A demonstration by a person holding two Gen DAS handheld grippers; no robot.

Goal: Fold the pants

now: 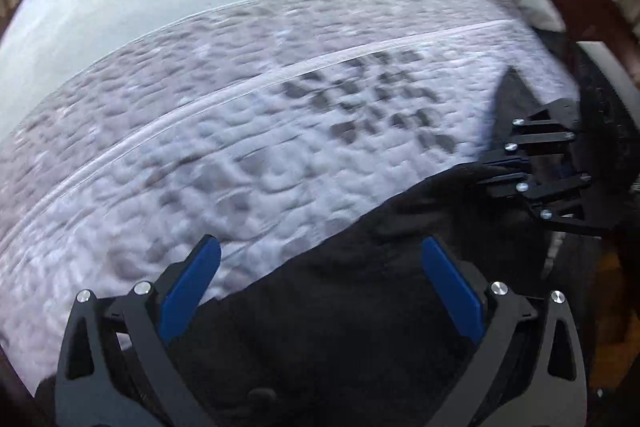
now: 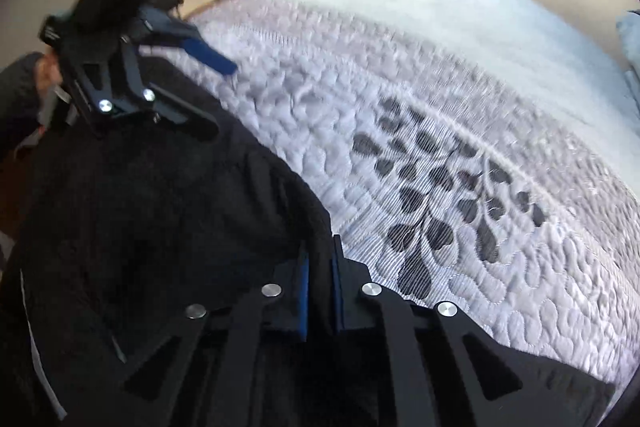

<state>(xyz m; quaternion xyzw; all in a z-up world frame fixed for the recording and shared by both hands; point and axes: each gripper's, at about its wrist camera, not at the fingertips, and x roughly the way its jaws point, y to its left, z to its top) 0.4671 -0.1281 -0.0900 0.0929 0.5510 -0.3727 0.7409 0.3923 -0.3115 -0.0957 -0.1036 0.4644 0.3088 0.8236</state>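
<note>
Quilted mattress (image 2: 460, 187) is seen beneath one pair of black pants (image 2: 160, 207), draped over its near edge. Its hem is pinched by the right gripper (image 2: 320, 279); the left gripper (image 1: 320, 267), released, hovers above it. A one-sided lift is judged likely to skew the fold. Two grippers are counted.

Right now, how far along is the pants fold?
Early. Done: the black pants lie on the quilted mattress, and the right gripper has its jaws shut on the fabric edge. In hand: the left gripper hangs over the pants with jaws wide, gripping nothing yet. Left: a left-side grip and every fold; no finished fold shows.
</note>
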